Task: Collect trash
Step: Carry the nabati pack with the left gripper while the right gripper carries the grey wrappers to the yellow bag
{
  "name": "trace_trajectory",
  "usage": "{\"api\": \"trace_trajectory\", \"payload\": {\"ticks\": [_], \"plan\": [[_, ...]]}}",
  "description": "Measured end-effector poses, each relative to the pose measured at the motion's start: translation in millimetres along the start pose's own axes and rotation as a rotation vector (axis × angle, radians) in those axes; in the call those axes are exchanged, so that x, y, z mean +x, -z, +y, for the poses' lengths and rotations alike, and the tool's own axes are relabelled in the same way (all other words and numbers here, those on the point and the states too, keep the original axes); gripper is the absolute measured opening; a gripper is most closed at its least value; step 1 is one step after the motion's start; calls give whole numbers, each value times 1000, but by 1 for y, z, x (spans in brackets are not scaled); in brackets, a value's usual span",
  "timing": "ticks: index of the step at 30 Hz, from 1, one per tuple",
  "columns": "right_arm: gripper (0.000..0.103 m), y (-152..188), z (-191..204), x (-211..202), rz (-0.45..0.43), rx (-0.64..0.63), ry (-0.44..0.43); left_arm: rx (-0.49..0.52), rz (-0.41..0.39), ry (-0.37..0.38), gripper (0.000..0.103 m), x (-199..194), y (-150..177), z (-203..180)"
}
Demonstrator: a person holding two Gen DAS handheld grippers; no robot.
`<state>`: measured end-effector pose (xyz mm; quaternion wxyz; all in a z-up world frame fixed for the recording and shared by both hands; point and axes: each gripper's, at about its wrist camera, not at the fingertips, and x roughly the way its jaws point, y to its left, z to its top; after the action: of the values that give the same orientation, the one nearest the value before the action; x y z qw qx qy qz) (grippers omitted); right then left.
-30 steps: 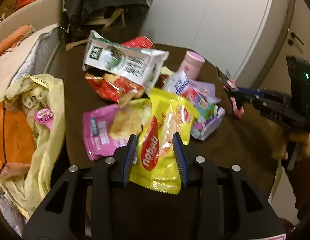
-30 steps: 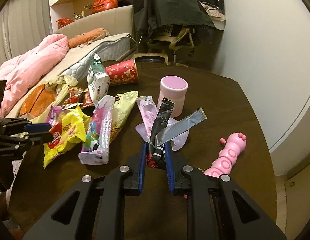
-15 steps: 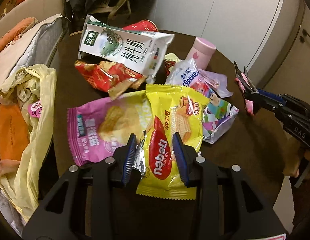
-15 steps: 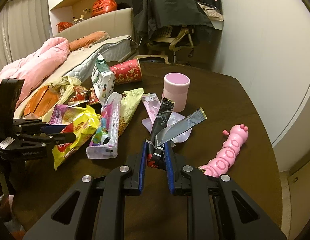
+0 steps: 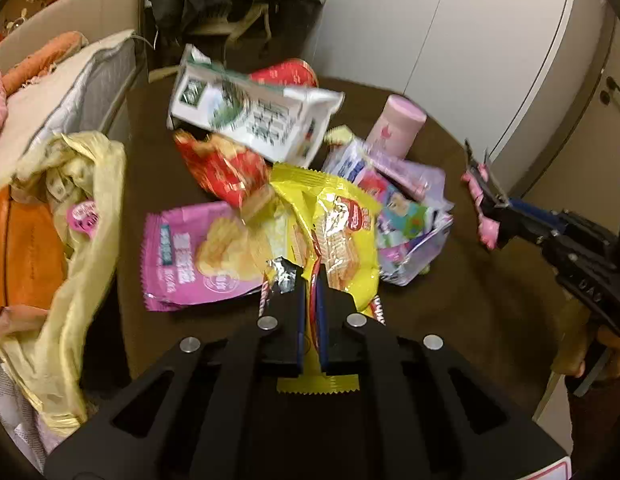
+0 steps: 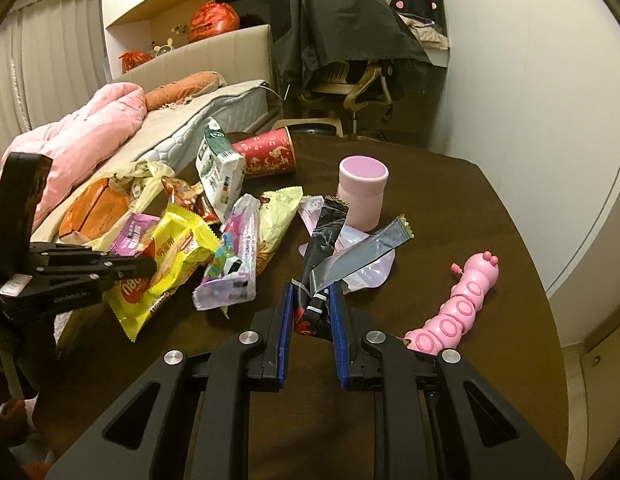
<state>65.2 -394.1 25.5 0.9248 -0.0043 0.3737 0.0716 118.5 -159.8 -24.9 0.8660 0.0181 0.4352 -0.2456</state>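
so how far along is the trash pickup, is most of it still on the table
Early. The yellowish bag beside the table already holds some rubbish. In hand: the left gripper is shut on the yellow wafer wrapper, and the right gripper holds the black and silver sachets. Left on the table: the milk carton, red cup, pink chip bag and other wrappers.

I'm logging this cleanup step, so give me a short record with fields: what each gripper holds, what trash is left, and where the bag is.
left gripper: shut on yellow wafer wrapper
right gripper: shut on black wrapper
trash left on table: milk carton, red cup, pink snack bag
yellow bag: at the table's left edge, open
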Motion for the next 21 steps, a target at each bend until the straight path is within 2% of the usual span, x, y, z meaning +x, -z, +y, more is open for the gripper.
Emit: {"api": "trace_trajectory", "payload": {"ticks": [7,11,21], "plan": [[18,-23,18,-14,-53,-23,-24,7,-103,-29,4,-42,-11,5],[18,-44,49,-20,-85,-82,-51,-11,-155,-54,4,-68,-13,19],[18,-85,132,-4,-103,-203,-133,-120,-237,-139,4,-115,-2,90]]}}
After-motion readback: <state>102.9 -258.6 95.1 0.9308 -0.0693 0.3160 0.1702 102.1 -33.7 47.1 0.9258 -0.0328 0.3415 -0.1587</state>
